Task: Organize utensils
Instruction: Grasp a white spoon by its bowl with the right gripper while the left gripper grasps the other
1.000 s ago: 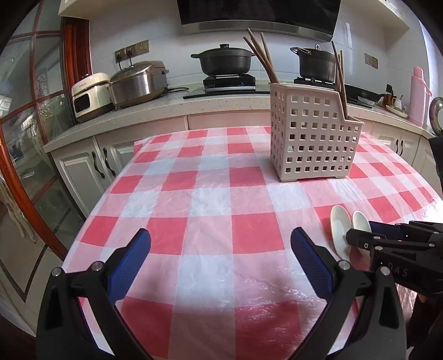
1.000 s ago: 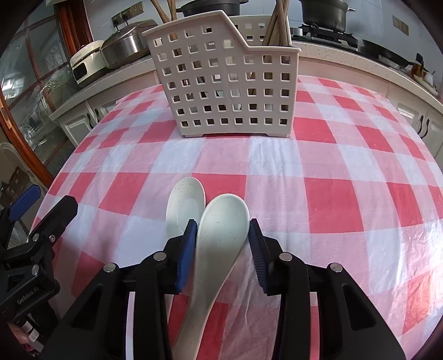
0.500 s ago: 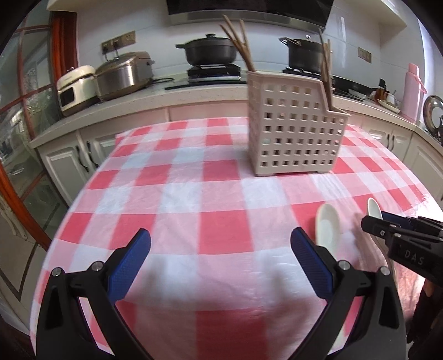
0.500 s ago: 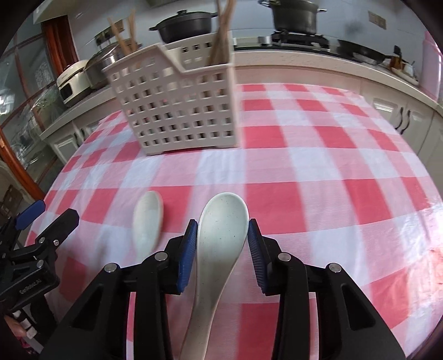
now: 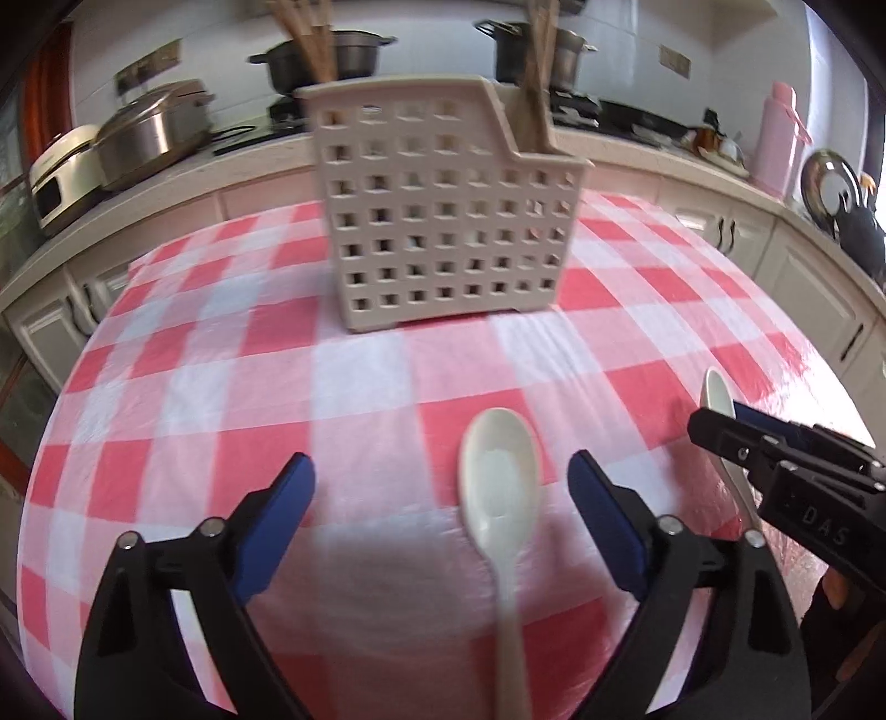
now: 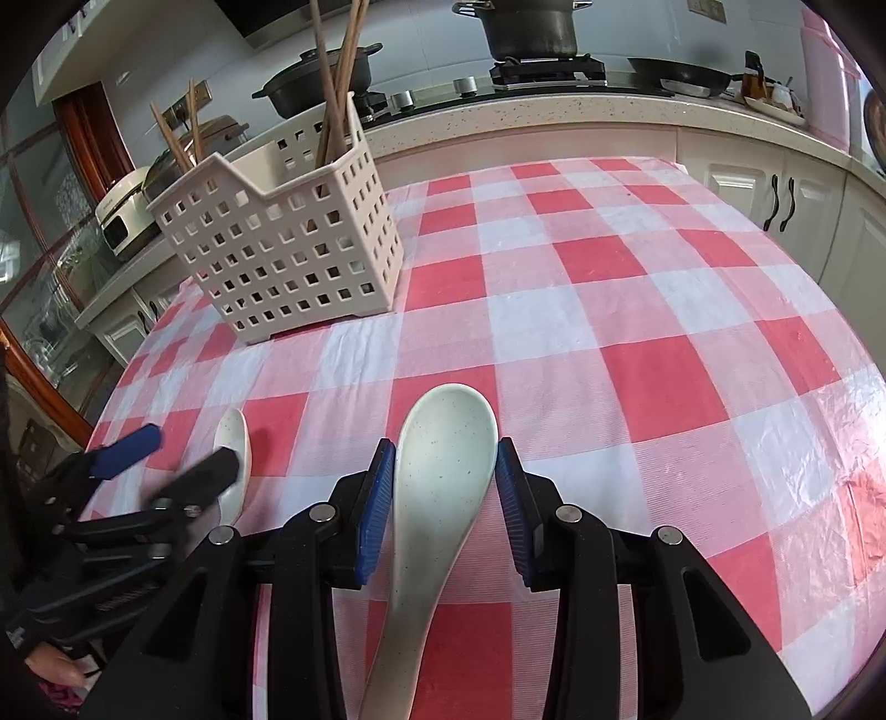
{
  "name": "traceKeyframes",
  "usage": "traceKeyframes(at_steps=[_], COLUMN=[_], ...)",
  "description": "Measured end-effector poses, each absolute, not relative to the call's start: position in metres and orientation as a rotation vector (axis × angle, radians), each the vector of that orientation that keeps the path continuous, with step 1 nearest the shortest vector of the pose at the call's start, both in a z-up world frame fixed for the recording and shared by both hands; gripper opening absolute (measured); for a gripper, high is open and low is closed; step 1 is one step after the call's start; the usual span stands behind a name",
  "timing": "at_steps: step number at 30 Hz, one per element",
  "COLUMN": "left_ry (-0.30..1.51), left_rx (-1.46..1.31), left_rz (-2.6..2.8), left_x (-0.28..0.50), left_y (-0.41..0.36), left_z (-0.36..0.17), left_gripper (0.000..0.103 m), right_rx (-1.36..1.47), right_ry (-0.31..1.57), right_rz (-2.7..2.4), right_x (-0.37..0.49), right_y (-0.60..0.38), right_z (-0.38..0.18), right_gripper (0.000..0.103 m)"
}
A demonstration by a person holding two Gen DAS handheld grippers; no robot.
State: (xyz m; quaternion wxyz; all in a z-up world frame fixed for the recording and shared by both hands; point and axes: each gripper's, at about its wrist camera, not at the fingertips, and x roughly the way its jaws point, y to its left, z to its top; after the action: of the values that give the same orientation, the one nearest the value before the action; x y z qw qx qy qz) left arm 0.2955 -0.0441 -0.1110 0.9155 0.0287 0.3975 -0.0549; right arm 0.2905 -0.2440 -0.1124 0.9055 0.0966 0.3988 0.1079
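Observation:
A white ceramic spoon [image 5: 501, 487] lies on the red-checked tablecloth [image 5: 354, 387], bowl pointing at the basket. My left gripper [image 5: 443, 498] straddles it; the jaws are closing, with the pads clear of the spoon, which sits nearer the right pad. My right gripper [image 6: 446, 459] is shut on a speckled pale spoon [image 6: 446, 443], held just above the cloth, handle running back between the fingers. In the right wrist view the left gripper [image 6: 188, 448] is at the left over the white spoon [image 6: 232, 443]. The perforated beige utensil basket [image 5: 443, 221] [image 6: 288, 255] holds wooden chopsticks [image 6: 338, 83].
Kitchen counters [image 6: 554, 111] ring the table, with black pots [image 6: 531, 27], rice cookers [image 5: 149, 138] and a pink flask [image 5: 781, 138]. The right gripper [image 5: 720, 418] with its spoon is close on the left gripper's right. The table edge drops off at left and right.
My left gripper has slid right until the white spoon lies between its jaws, and those jaws have narrowed. My right gripper has carried the speckled spoon away from the white one.

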Motion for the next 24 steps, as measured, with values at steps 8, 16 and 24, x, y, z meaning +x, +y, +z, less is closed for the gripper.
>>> traceKeyframes(at_steps=[8,16,24], left_ry=[0.898,0.913,0.891], left_rx=[0.068,0.08,0.037], left_rz=[-0.15,-0.172,-0.19], left_x=[0.313,0.316,0.309], left_y=[-0.06,-0.062,-0.05], left_z=[-0.123,-0.125,-0.116], left_gripper=[0.06,0.033,0.031], right_rx=[0.236,0.234,0.221], right_ry=[0.823,0.824,0.819], right_rz=[0.234,0.237,0.219], right_x=[0.29,0.291,0.29], right_y=[-0.256,-0.256,-0.254], right_z=[-0.114,-0.114,-0.112], right_gripper=[0.036,0.036,0.036])
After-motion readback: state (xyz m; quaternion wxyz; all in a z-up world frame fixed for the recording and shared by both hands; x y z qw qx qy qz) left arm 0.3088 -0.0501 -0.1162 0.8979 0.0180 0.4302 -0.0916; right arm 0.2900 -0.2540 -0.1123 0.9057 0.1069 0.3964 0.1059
